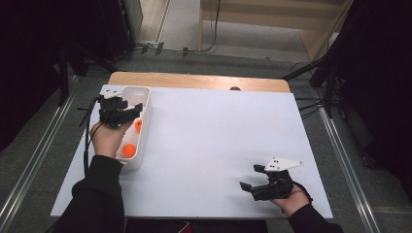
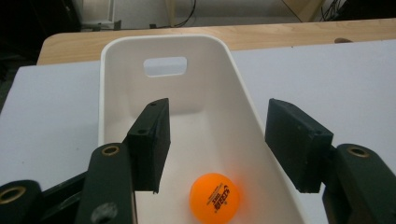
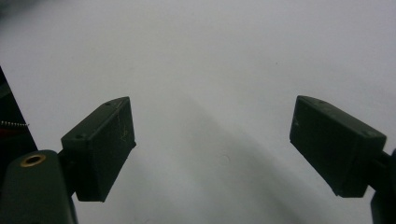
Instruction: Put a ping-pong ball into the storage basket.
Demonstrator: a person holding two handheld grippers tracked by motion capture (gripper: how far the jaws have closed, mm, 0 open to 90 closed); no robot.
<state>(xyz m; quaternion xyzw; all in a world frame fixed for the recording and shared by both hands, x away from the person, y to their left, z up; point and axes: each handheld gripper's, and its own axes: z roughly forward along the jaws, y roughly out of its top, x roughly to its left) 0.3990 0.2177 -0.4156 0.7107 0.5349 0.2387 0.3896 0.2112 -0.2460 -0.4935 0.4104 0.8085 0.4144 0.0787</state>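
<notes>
A white bin (image 1: 145, 99) stands at the table's left, with two orange balls in it, one (image 1: 138, 124) mid-bin and one (image 1: 128, 150) nearer me. My left gripper (image 1: 132, 110) hovers open over the bin with nothing between its fingers. In the left gripper view one orange ball (image 2: 215, 197) lies on the bin (image 2: 116, 70) floor below the open left gripper (image 2: 218, 112). One jaw is inside the bin; the other is by its right rim. My right gripper (image 1: 250, 177) rests open and empty near the front right edge. The right gripper (image 3: 210, 126) looks down on the bare white table (image 3: 210, 56).
The white table top (image 1: 218, 131) has a wooden strip (image 1: 194, 80) along its far edge. A cable (image 1: 87, 131) trails from the left gripper past the table's left edge. Dark stands and cables sit on the floor around the table.
</notes>
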